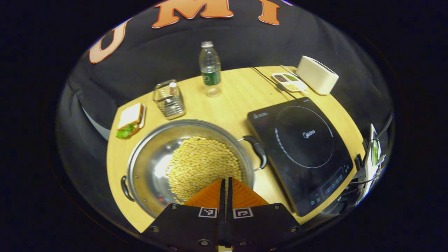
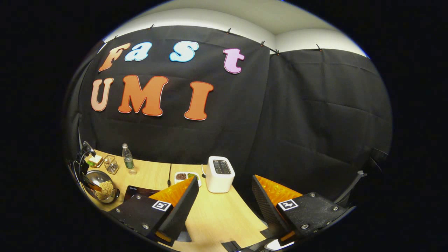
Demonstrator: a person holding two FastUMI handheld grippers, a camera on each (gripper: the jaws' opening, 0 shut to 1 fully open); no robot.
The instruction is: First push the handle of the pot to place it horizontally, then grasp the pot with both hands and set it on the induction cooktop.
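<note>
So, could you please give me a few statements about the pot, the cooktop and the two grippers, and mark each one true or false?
1. The pot already sits on the induction cooktop. False: it stands on the table, to the left of the cooktop in the left gripper view.
2. The pot holds pale beans. True.
3. The left gripper has its jaws spread wide. False: they are closed together above the pot.
4. The right gripper has its jaws open and holds nothing. True.
5. A toaster stands on the table. True.
</note>
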